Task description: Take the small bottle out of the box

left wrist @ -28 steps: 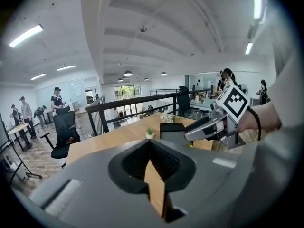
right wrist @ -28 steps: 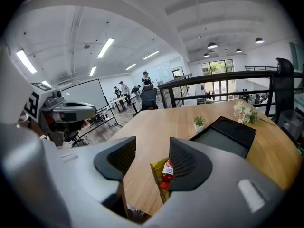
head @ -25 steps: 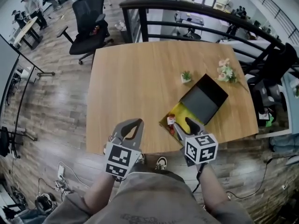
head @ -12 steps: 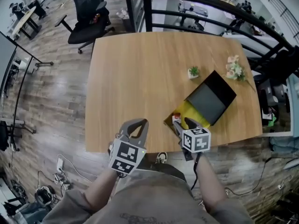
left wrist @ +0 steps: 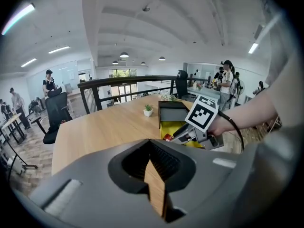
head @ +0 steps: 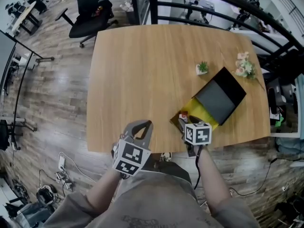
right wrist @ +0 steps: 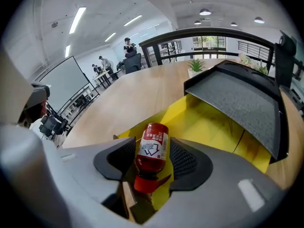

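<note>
A small red bottle (right wrist: 152,148) with a white label lies on its side at the near end of the yellow-lined box (right wrist: 204,122), cap toward me. The black lid (head: 221,96) stands open at the far side. My right gripper (right wrist: 152,163) is open; its jaws straddle the bottle, with a little gap on each side. In the head view the right gripper (head: 183,121) sits at the box's near corner, over the bottle (head: 183,115). My left gripper (head: 140,125) hovers at the table's near edge, left of the box, shut on nothing.
On the wooden table (head: 142,70), a small potted plant (head: 202,68) and a bunch of flowers (head: 244,65) stand beyond the box. A black office chair (head: 88,13) and a railing are behind the table. People are at desks in the background.
My right gripper has moved forward into the box's near end, bringing the bottle between its jaws. The left gripper has barely shifted.
</note>
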Demonstrator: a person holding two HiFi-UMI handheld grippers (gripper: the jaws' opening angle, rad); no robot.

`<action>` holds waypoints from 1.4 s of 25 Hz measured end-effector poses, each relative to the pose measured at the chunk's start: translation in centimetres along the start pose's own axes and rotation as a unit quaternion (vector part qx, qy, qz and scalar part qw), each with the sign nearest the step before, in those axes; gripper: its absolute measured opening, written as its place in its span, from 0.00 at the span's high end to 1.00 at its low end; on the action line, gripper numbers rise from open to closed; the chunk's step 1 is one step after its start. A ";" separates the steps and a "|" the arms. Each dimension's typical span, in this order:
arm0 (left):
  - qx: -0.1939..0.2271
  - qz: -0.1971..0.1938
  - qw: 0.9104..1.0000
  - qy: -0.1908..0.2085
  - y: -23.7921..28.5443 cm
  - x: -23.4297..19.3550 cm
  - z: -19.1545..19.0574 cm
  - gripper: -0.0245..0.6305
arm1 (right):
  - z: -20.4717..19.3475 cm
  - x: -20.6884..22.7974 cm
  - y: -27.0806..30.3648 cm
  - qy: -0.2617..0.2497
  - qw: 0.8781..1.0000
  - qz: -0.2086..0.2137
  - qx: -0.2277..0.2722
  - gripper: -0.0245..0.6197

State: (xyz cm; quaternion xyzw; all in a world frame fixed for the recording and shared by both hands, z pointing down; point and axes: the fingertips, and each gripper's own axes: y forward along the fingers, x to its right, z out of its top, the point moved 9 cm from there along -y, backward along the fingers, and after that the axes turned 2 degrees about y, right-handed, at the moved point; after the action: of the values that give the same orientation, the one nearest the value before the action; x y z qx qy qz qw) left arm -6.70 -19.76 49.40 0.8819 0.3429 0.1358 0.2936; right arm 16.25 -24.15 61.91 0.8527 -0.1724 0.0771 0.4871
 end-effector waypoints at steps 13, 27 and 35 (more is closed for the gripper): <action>-0.009 0.003 1.000 -0.004 -1.0 -0.8 -1.2 0.96 | 0.0 0.2 2.2 0.008 0.999 0.000 -0.040 0.62; 0.047 0.013 0.999 0.023 -4.9 -3.4 3.1 0.96 | 6.2 -4.7 -10.2 0.002 0.988 0.019 0.152 0.61; 0.122 0.026 0.991 0.053 -9.6 -5.0 8.5 0.96 | 10.1 -10.0 -22.3 -0.056 0.951 0.033 0.301 0.61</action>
State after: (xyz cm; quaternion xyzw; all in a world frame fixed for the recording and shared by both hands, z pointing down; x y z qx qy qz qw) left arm -11.68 -21.12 36.57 0.9114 0.3489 0.1473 0.1609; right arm 14.83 -20.19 35.80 0.9566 -0.1963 0.0937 0.1942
